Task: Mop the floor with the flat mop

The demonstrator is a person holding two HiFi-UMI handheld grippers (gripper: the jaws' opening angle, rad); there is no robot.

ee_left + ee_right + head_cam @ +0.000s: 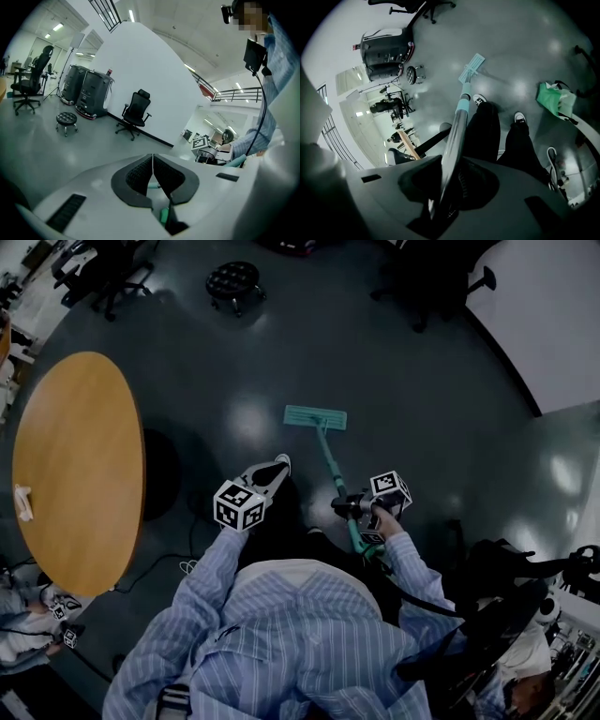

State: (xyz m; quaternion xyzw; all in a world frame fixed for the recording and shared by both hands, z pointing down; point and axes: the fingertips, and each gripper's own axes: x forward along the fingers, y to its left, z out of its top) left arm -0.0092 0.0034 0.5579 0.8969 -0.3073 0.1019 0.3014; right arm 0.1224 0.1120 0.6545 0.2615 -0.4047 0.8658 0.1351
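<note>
Floor (422, 381): dark, glossy. Round tabletop (75, 456) at left. Flat mop (315, 416): head flat on floor, far side of feet (478, 99); handle clamped in R claw (450, 187). L claw (153, 157) closed, empty. Risk: handle twisted in one-claw hold, head edge lifted, patches missed.

This is a large open office or lab hall. A glossy grey floor (422, 381) runs wide under ceiling strip lights (58, 27), with a round wooden table (75, 456), castored office chairs (136, 112), a rolling stool (66, 121), black wheeled equipment cases (89, 91), a white partition wall (145, 70) and an upper gallery railing (234, 93).
</note>
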